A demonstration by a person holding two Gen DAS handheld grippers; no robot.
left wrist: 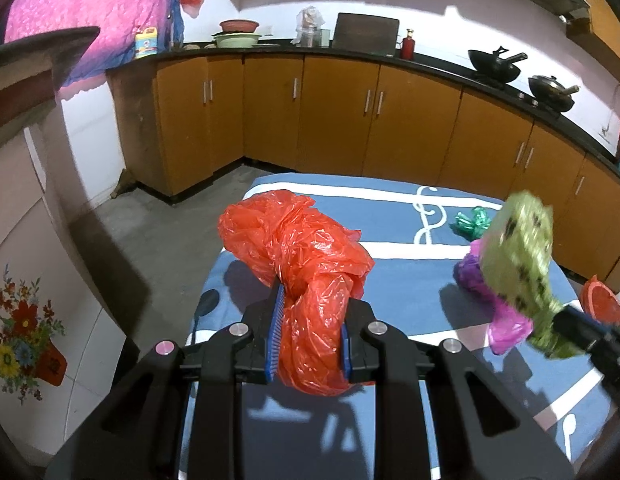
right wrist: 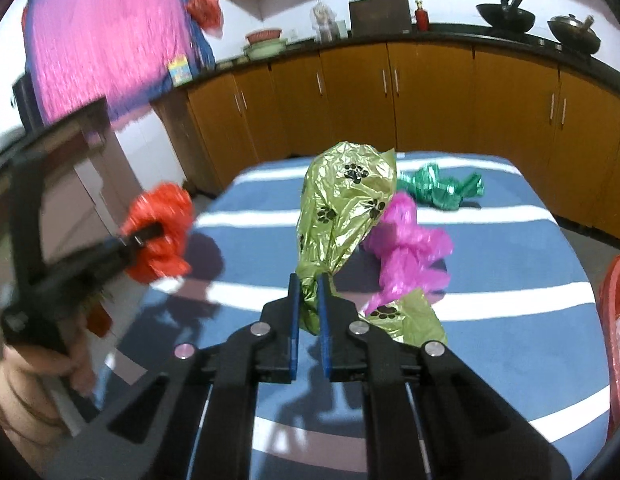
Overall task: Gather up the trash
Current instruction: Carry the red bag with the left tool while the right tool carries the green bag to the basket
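The green bag (right wrist: 344,204), printed with black paw marks, stands up out of the right claw (right wrist: 308,304). Its long axis runs from the pinched neck up and away from the camera, with the puffed end highest and leaning slightly right. The claw's blue pads (right wrist: 295,312) are nearly together and pinch the bag's twisted neck; a loose tail of the same bag hangs just right of the claw. The bag is held above the blue striped cloth (right wrist: 510,280).

The red bag (left wrist: 306,264) is gripped in the left claw (left wrist: 310,336), whose pads press on its bunched lower part. Its bulk extends forward and to the left beyond the fingertips, over the cloth's near left part.

A pink bag (right wrist: 406,248) lies crumpled on the cloth just right of the green one, apparently touching it. A dark green bag (right wrist: 442,188) lies farther back, near the cloth's far edge. A red basin (right wrist: 618,320) sits at the right edge.
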